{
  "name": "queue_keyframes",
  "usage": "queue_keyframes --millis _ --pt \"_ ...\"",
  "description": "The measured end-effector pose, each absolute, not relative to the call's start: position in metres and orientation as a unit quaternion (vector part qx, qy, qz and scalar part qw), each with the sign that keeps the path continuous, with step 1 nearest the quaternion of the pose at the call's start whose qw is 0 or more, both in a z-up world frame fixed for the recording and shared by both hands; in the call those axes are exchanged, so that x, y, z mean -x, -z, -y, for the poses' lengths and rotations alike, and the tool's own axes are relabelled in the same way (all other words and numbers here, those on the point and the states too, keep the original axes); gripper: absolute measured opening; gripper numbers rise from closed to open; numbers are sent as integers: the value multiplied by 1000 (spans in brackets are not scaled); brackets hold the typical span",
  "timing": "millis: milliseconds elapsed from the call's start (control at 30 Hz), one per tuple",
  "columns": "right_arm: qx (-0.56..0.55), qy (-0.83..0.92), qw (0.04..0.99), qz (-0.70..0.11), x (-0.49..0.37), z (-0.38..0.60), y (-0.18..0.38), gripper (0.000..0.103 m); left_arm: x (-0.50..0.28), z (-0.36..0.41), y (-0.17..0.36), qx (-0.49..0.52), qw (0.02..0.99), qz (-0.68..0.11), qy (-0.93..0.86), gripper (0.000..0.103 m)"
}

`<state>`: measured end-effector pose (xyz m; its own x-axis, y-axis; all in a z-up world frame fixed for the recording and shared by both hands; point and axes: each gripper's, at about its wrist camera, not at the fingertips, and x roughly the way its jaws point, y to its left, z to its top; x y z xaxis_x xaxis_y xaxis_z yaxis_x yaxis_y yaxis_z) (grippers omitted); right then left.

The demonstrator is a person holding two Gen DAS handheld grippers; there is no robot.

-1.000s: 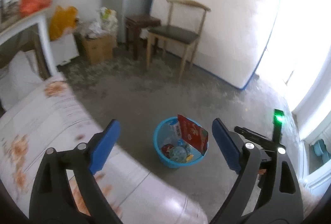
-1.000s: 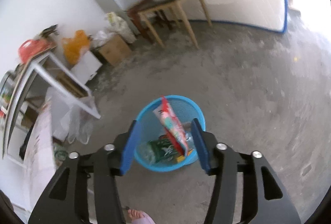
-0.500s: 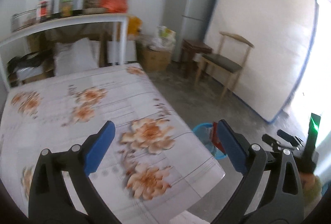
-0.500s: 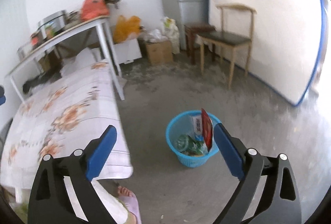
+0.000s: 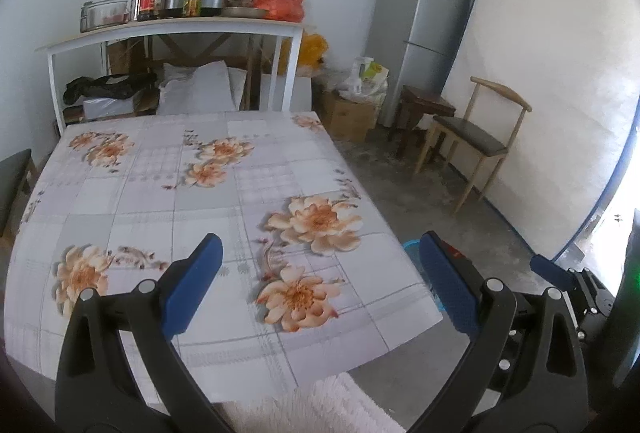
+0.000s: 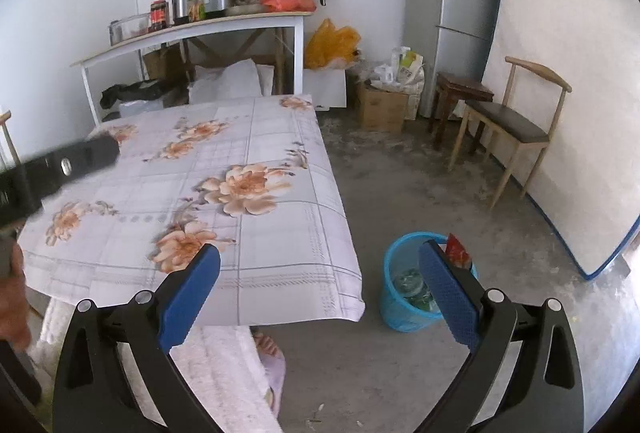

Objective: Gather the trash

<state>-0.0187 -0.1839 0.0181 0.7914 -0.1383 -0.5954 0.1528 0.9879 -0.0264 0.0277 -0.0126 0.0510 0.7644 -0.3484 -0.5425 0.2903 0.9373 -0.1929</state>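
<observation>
Presently, left gripper (image 5: 316,275) and right gripper (image 6: 320,283), both spread wide and carrying nothing, hover over the floral tablecloth (image 6: 256,201); collected trash fills the blue wastebasket (image 6: 394,309) at four o'clock, so the next move probably calls for finding further litter.

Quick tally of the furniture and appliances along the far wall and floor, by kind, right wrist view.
Chairs: 1, wooden chair
Stools: 1, dark stool
Fridges: 1, grey fridge
Shelf tables: 1, white shelf table
Mattresses: 1, mattress leaning on the wall
Bins: 1, blue bin
Total: 6
</observation>
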Motion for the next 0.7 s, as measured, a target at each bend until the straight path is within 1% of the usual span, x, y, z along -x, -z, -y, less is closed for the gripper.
queue_keyframes --millis 200,467,700 --pt "-31 97 942 -321 20 191 -15 97 -22 13 -41 40 940 -304 146 95" --pt "-24 144 933 -330 22 204 -10 97 -19 26 -30 29 936 -323 139 95" --pt "-29 153 918 -366 26 213 2 97 -19 41 -21 24 923 -351 155 95"
